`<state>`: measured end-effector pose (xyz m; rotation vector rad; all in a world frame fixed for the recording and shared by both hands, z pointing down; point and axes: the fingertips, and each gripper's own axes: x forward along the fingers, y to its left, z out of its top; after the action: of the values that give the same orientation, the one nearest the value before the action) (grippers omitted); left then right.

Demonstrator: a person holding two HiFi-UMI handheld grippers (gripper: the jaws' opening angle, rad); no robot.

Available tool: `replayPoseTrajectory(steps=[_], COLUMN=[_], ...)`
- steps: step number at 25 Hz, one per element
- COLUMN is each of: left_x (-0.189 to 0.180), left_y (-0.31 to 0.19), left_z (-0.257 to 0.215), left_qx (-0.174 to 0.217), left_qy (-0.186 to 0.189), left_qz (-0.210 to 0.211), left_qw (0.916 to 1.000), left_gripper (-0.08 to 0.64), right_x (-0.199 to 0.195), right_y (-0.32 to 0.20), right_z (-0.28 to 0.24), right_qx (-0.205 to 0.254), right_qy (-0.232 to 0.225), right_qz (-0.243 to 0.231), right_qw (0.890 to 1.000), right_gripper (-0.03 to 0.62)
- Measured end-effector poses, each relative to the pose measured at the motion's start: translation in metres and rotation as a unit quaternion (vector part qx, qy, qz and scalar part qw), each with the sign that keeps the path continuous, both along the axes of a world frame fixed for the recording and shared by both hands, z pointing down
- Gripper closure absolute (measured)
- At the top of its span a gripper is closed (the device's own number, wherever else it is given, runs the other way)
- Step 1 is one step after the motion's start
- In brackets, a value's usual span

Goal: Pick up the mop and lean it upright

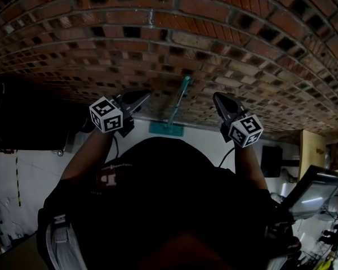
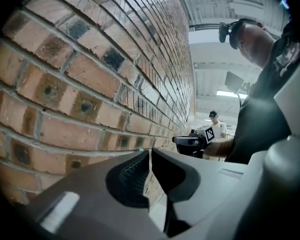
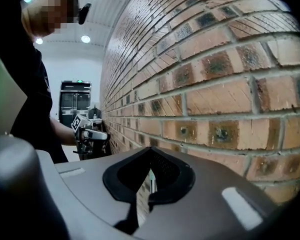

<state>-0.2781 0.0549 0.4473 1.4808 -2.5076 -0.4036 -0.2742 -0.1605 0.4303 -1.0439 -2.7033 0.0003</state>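
The mop stands against the brick wall (image 1: 174,32). Its teal handle (image 1: 179,99) slants up the bricks and its teal head (image 1: 166,129) rests on the floor at the wall's foot. My left gripper (image 1: 144,95) is to the left of the handle and my right gripper (image 1: 217,98) to the right, both apart from it. Each is shut with nothing between its jaws. In the left gripper view the jaws (image 2: 150,155) point along the wall toward the other gripper (image 2: 191,143). A thin teal sliver (image 3: 151,177) shows behind the right gripper's shut jaws (image 3: 150,152).
The brick wall fills the space just ahead. A dark cabinet (image 1: 28,117) stands at the left, and a wooden box (image 1: 311,145) and a slanted screen (image 1: 312,193) at the right. A second person (image 2: 216,126) stands far along the wall.
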Motion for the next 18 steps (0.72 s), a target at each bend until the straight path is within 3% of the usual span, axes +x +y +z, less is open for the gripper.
replayPoseTrajectory(steps=[5, 9, 11, 18], left_x=[-0.002, 0.001, 0.003, -0.005], left_y=[-0.011, -0.013, -0.015, -0.027], left_z=[0.005, 0.025, 0.039, 0.111], left_qx=[-0.006, -0.026, -0.045, -0.105], left_qy=[0.006, 0.019, 0.022, 0.064], left_qz=[-0.014, -0.020, -0.019, -0.004], left_qw=[0.9999, 0.9993, 0.9986, 0.9924], left_gripper=[0.546, 0.546, 0.545, 0.439], right_x=[-0.009, -0.018, -0.023, -0.046], right_y=[0.006, 0.030, 0.042, 0.065], right_z=[0.006, 0.010, 0.017, 0.046], right_qx=[-0.007, 0.016, 0.024, 0.046], right_qy=[0.012, -0.002, 0.003, 0.023], right_qz=[-0.030, -0.052, -0.059, -0.046], right_qw=[0.999, 0.999, 0.998, 0.998], right_gripper=[0.577, 0.575, 0.529, 0.478])
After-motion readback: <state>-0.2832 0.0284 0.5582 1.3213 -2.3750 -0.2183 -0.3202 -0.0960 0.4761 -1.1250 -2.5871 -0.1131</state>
